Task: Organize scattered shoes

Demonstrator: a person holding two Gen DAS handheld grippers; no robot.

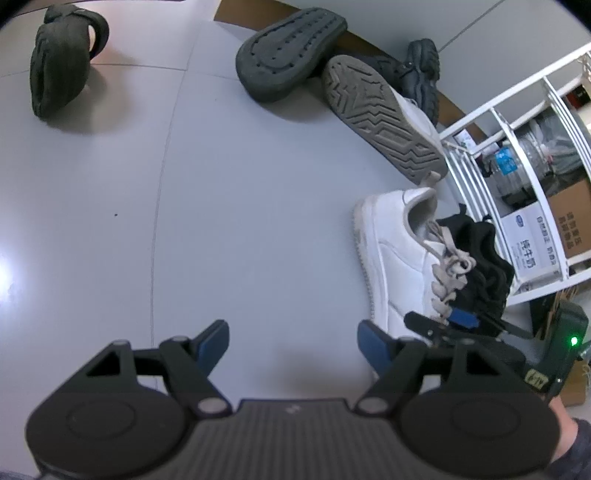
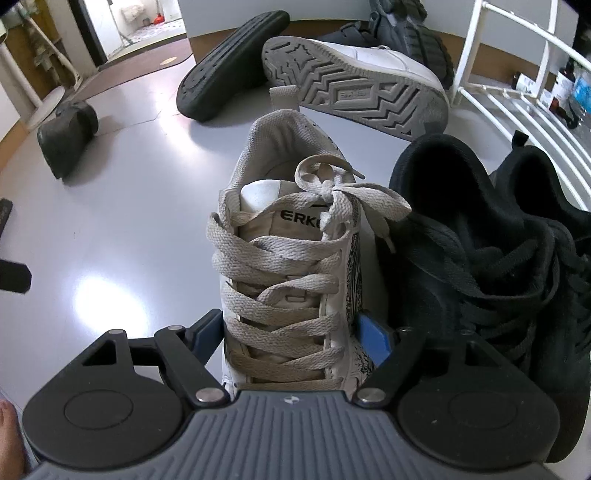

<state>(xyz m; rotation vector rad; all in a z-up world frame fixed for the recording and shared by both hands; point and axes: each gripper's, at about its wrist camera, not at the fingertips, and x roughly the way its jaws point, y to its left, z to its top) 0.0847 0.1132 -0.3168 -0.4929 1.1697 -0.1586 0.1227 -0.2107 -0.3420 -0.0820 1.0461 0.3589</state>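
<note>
Straddling the upright white sneaker (image 2: 291, 266) at its laced forefoot, the R gripper (image 2: 291, 336) has a blue pad on each flank of the shoe, both looking pressed against the sides w/ jaws fairly wide apart, so it reads as gripped on the shoe; the sole isn't visible, so can't tell if it's lifted off the floor (image 2: 122, 229). No earlier pic, so nothing on motion. In the R wrist view a black sneaker (image 2: 491, 251) sits touching it at 3 o'clock, w/ a white wire rack (image 2: 517, 107) beyond at 1–2 o'clock. At 12 o'clock a second white sneaker (image 2: 354, 85) lies on its side, grey tread facing the cam; a black slipper (image 2: 229, 62) tipped sole-out leans just beside it at 11, and a dark chunky shoe (image 2: 410, 33) is behind them. Another dark slipper (image 2: 66, 136) stands on edge, well apart, at 10 o'clock. The L gripper (image 1: 293, 347) hangs over bare grey floor, jaws wide apart, nothing btwn them. From the L wrist view the gripped white sneaker is at 3 o'clock, R gripper's fingers (image 1: 424, 325) at its toe end, and a cardboard box (image 1: 569, 218) is behind the rack at 3 o'clock.
</note>
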